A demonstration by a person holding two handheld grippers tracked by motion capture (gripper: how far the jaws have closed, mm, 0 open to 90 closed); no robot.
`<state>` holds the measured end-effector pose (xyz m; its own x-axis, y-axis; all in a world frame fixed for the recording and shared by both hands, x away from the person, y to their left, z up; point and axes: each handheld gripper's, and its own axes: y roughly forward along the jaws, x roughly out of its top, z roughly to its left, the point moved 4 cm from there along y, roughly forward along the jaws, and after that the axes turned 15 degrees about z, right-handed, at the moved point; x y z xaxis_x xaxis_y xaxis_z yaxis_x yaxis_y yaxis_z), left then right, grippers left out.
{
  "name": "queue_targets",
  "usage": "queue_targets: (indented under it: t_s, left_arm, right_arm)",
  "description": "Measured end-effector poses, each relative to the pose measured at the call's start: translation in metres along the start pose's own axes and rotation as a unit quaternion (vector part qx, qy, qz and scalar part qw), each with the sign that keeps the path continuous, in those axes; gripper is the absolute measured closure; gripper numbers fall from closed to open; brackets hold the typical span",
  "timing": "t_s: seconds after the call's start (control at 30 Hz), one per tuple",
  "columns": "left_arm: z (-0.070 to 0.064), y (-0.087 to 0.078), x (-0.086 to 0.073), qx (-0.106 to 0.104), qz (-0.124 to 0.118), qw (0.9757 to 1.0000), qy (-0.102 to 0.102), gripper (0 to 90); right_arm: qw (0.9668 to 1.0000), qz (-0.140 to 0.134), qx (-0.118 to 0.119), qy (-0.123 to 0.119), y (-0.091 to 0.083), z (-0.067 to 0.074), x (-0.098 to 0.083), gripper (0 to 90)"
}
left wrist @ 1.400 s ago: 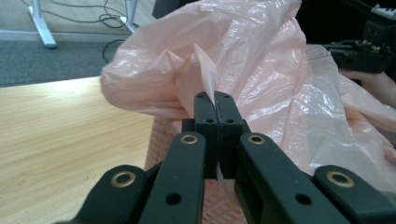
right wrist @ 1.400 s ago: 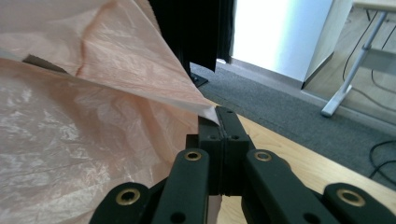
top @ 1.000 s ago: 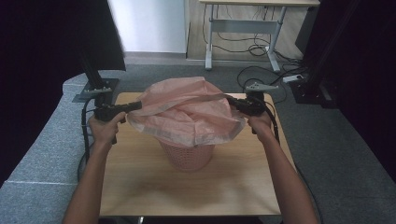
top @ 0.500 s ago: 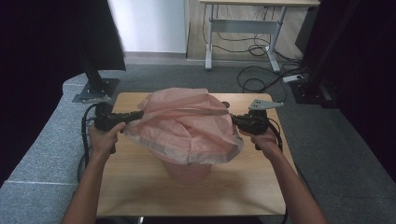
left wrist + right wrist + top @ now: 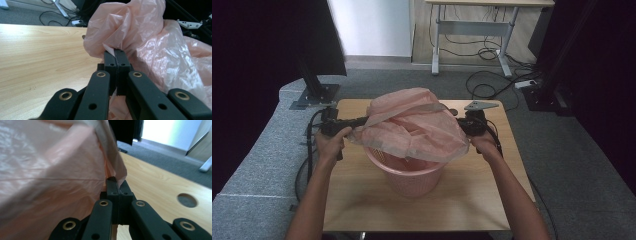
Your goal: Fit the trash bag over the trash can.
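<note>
A: How many tools are at work here?

B: Two. The left tool (image 5: 362, 121) and the right tool (image 5: 462, 125), one in each of the person's hands, at opposite sides of a single pink plastic bag (image 5: 412, 125).

A: Are they holding it?

B: Yes, both. In the left gripper view the left tool (image 5: 116, 52) has its two black jaws pressed together with a fold of the bag (image 5: 150, 50) pinched between the tips. In the right gripper view the right tool (image 5: 115, 181) is likewise clamped tight on an edge of the bag (image 5: 50, 170).

A: And where is the bag?

B: Stretched between the two tools, above one pink basket (image 5: 407, 175), draping over its far rim. The basket stands near the middle of the wooden worktop (image 5: 362, 205). Whether the bag touches the rim I cannot tell.

A: How many baskets, how many bags?

B: One of each. The basket has slotted sides, and its near rim shows below the bag's lower edge.

A: Anything else to count?

B: One round hole in the worktop (image 5: 187, 200), seen in the right gripper view. One grey three-cornered plate (image 5: 481, 105) on top of the right tool. Beyond the worktop, one desk frame (image 5: 472, 30) with cables on the grey floor (image 5: 592, 150) beneath it.
</note>
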<state>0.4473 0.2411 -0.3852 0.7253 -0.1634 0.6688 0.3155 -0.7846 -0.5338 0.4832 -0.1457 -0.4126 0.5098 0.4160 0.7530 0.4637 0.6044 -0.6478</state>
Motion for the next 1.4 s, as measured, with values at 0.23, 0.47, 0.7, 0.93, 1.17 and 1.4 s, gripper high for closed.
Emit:
queue_targets:
  t_s: [0.23,0.47,0.7,0.93,1.17,1.4]
  left_arm:
    - [0.009,0.005,0.003,0.000,0.001,0.9996,-0.027,89.6]
    - [0.019,0.008,0.006,0.003,-0.001,0.9989,-0.046,89.6]
    - [0.021,0.007,0.006,0.006,0.001,0.9984,-0.057,89.6]
    - [0.020,0.006,0.006,0.011,0.001,0.9979,-0.064,89.6]
    - [0.022,0.013,0.007,0.015,0.009,0.9977,-0.066,89.6]
    - [0.016,0.002,0.004,0.029,0.003,0.9989,-0.037,89.6]
  right_arm:
    - [0.9997,0.016,0.006,0.016,0.021,-0.004,0.003,89.4]
    - [0.9991,0.038,0.007,0.017,0.038,-0.006,0.007,89.4]
    - [0.9976,0.061,0.023,0.026,0.048,-0.007,0.000,89.5]
    - [0.9957,0.072,0.033,0.048,0.052,-0.008,-0.002,89.5]
    - [0.9948,0.079,0.034,0.055,0.056,-0.009,-0.003,89.4]
    - [0.9954,0.046,-0.012,0.083,0.027,-0.019,-0.001,56.3]
